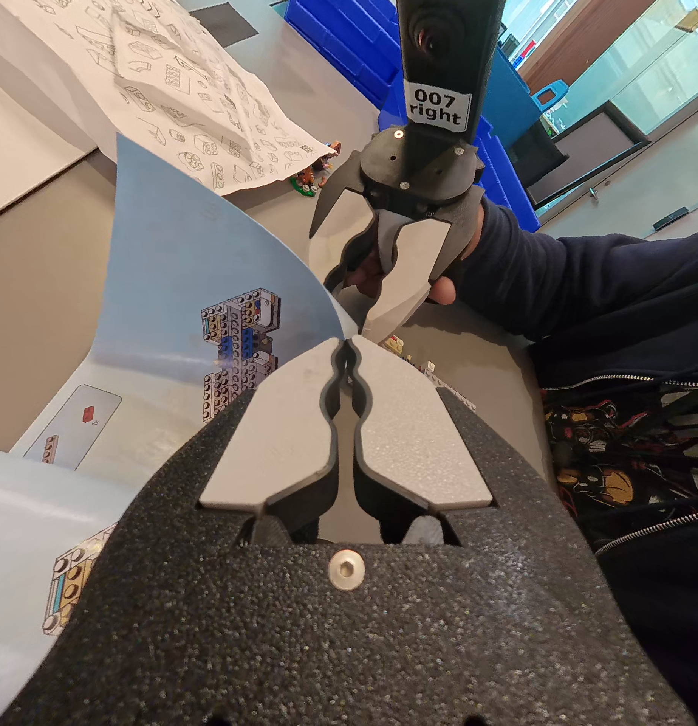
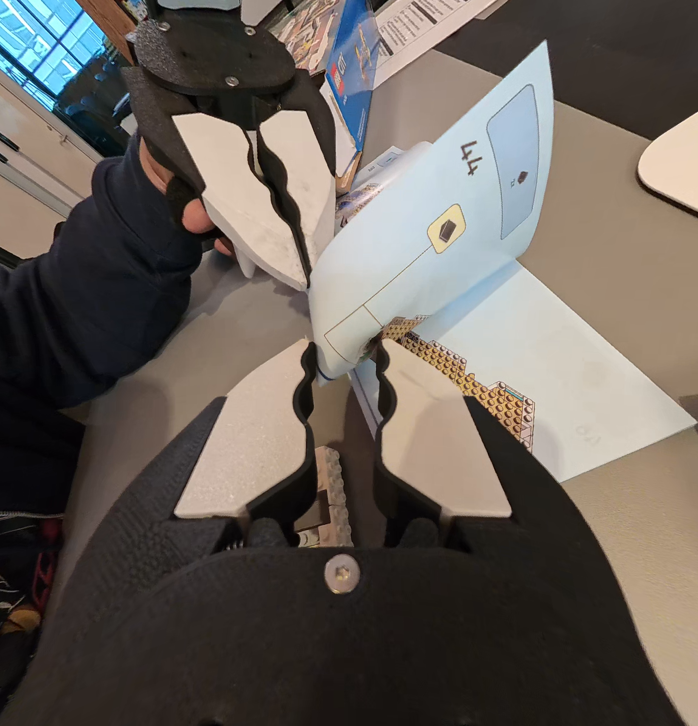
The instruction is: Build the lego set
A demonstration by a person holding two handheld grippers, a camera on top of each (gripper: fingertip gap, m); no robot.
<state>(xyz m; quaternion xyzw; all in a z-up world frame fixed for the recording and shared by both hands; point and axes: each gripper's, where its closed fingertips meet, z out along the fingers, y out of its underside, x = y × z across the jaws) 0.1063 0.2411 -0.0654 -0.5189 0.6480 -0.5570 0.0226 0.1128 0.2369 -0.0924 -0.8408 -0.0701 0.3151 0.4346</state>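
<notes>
A light-blue brick-building instruction booklet lies open on the grey table point(image 2: 634, 510). One page point(image 2: 418, 235) is lifted and curls upward; it also shows in the left wrist view point(image 1: 182, 255). My left gripper point(image 1: 347, 341) is shut, its tips pinching the free edge of this page, as the right wrist view also shows point(image 2: 306, 281). My right gripper point(image 2: 345, 349) is open, and the page's lower corner hangs between its fingers without being pressed. In the left wrist view the right gripper point(image 1: 355, 318) straddles the same edge just above my left tips.
A crumpled white sheet with brick drawings point(image 1: 174, 86) and blue bins point(image 1: 347, 43) lie beyond. Small brick figures point(image 1: 312, 176) and loose bricks point(image 1: 398, 345) sit on the table. A blue box point(image 2: 351, 78) and a white board point(image 2: 685, 169) lie farther off. A dark sleeve point(image 2: 84, 275) is to the left. My two grippers' fingertips are within a few centimetres of each other.
</notes>
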